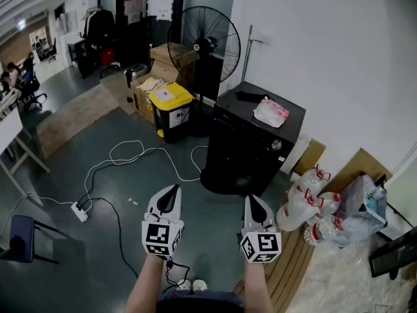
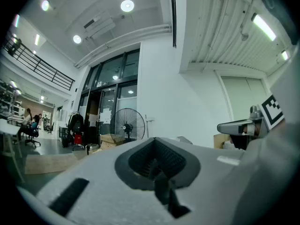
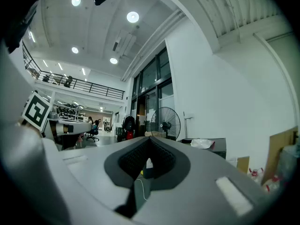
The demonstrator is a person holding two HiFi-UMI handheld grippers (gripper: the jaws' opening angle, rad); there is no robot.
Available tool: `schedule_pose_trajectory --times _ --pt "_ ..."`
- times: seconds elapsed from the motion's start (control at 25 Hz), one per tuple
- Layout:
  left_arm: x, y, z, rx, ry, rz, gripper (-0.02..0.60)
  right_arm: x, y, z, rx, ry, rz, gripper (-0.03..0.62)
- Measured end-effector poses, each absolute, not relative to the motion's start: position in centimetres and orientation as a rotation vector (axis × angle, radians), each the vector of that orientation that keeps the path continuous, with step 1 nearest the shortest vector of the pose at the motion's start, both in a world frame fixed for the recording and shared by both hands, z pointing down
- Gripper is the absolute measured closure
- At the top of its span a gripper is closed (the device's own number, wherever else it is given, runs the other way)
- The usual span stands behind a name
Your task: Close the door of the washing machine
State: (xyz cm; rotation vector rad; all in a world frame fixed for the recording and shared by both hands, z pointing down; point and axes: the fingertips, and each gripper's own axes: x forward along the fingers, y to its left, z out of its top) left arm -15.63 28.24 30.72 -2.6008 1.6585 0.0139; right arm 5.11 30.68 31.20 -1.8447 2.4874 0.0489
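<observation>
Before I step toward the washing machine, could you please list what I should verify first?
1. Left gripper empty, jaws together: ok.
2. Right gripper empty, jaws together: ok.
3. Washing machine within touch: not ok; it stands ahead of both grippers, apart from them.
4. Door open: cannot tell; a dark round shape shows low at the machine's front.
5. Floor hazards: not ok; a power strip with cables lies at the left and bottles stand at the right.
</observation>
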Motion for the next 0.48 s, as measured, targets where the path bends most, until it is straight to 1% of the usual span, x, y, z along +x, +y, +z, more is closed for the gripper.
schedule_pose_trajectory --times 0.48 --pt "-16.18 28.23 30.79 -2.613 1.655 0.002 0.574 4.35 30.78 31.03 -1.844 2.480 0.035 0.588"
